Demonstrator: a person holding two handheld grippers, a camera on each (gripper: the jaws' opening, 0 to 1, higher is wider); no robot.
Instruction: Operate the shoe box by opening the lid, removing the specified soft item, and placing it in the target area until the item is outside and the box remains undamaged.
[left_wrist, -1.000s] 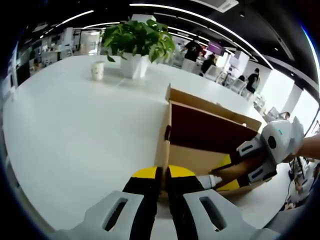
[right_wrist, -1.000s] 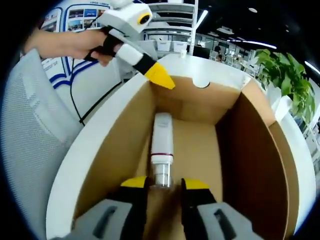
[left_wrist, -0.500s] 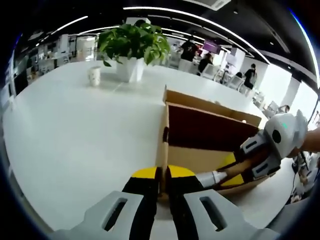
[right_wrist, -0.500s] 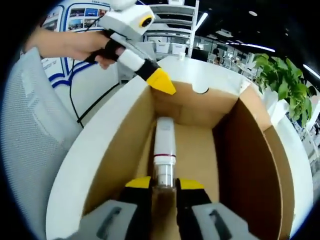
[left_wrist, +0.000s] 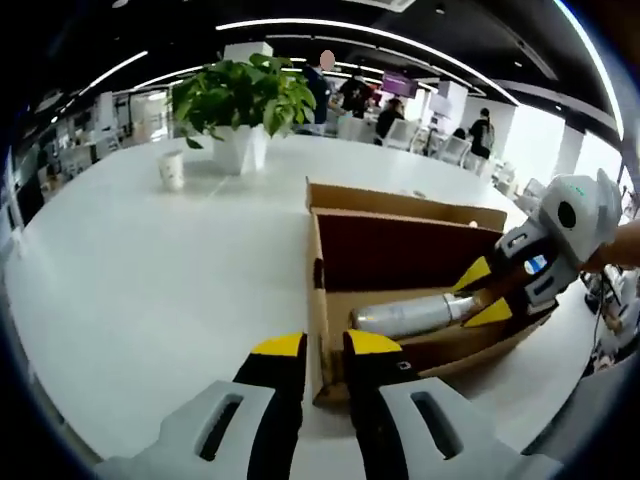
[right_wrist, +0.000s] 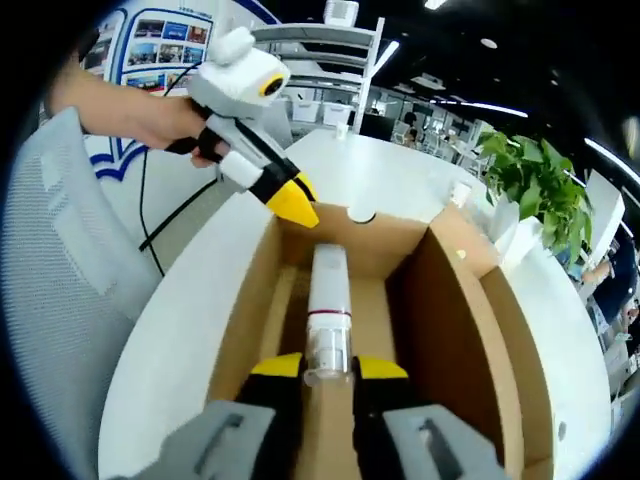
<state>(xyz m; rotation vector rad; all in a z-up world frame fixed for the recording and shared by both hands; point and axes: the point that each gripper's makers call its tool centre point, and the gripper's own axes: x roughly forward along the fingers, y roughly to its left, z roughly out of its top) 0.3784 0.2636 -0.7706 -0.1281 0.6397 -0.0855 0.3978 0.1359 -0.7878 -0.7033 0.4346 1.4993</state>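
Shoe box (left_wrist: 420, 270) of brown cardboard stands open on the white tabletop (left_wrist: 150, 270), its lid folded back on the far side. In the left gripper view, going from left to right, a paper cup (left_wrist: 171, 170) and a potted plant (left_wrist: 238, 100) stand far back on the tabletop, well apart from the box. The left tongs (left_wrist: 324, 347) are clamped on the near end wall of the box, one yellow tip outside and one inside. A white tube (left_wrist: 410, 316) (the soft item, as it seems) is held over the box floor at about rim height. At the right the right tongs (left_wrist: 480, 292) grip its end.

In the right gripper view, a hand holds the left tongs (right_wrist: 292, 203) at the far end wall of the box (right_wrist: 440, 300). The tube (right_wrist: 327, 300) runs along the middle of the box, and the right tongs (right_wrist: 326, 366) are closed on its clear cap end. The plant (right_wrist: 530, 180) stands at the right, beyond the box.
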